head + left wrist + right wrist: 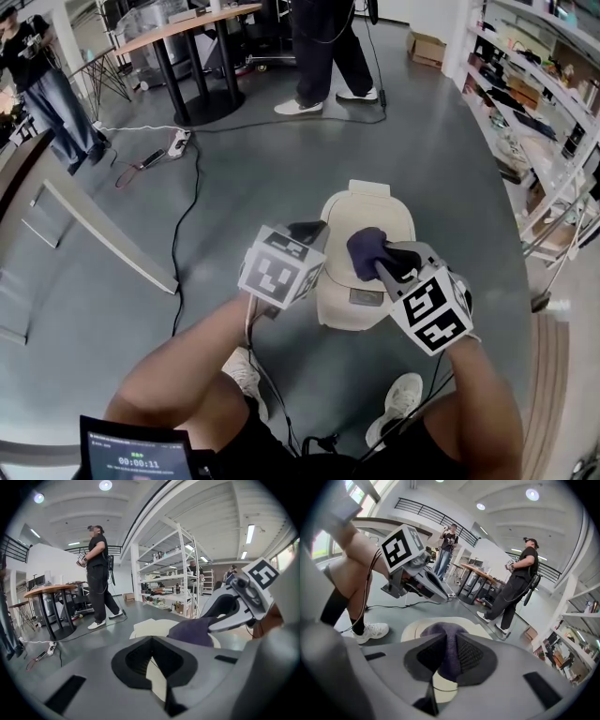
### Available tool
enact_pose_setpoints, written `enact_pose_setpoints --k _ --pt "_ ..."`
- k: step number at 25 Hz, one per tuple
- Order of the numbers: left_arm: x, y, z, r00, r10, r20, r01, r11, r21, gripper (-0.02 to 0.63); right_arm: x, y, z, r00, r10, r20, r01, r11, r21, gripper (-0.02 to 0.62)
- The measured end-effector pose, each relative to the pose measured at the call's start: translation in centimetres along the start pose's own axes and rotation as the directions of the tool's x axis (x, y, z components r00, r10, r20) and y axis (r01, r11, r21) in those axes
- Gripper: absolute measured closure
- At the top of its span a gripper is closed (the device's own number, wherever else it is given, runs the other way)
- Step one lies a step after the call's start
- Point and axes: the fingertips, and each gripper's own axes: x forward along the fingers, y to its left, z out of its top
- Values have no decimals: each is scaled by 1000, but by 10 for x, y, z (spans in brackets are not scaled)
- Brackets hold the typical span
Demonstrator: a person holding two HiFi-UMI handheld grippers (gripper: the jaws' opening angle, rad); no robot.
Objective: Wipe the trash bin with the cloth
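Observation:
A cream trash bin (375, 211) with a shut lid stands on the grey floor just in front of my feet. A dark purple cloth (366, 249) lies bunched on the lid. My right gripper (377, 266) is shut on it, and in the right gripper view the cloth (443, 632) runs up between the pads over the bin (412, 631). My left gripper (309, 229) hovers at the lid's left edge, shut and empty. In the left gripper view the left gripper (151, 641) points over the bin (149, 626) toward the cloth (192, 631).
A black cable (194, 192) and a power strip (178, 142) lie on the floor to the left. A long board (108, 234) lies further left. Shelving (548, 112) lines the right side. A round table (187, 33) and two people stand at the back.

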Motion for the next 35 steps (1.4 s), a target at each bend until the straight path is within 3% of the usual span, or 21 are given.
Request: enact_pose_setpoints --k 8,14,22,35 --pt "-28 26 -27 999 46 -28 -46 999 12 604 14 67 21 995 98 -15 -99 987 -130 531" --pt "-41 33 -44 998 45 -44 -45 999 2 604 26 86 10 994 83 -76 -98 971 -219 531" --pt "-38 4 -43 999 5 -39 -1 994 110 604 22 83 6 992 84 -90 -101 973 -206 531" --pt "-22 -22 -37 998 -51 -46 57 989 140 604 -1 62 -31 988 60 -143 -80 987 -138 531"
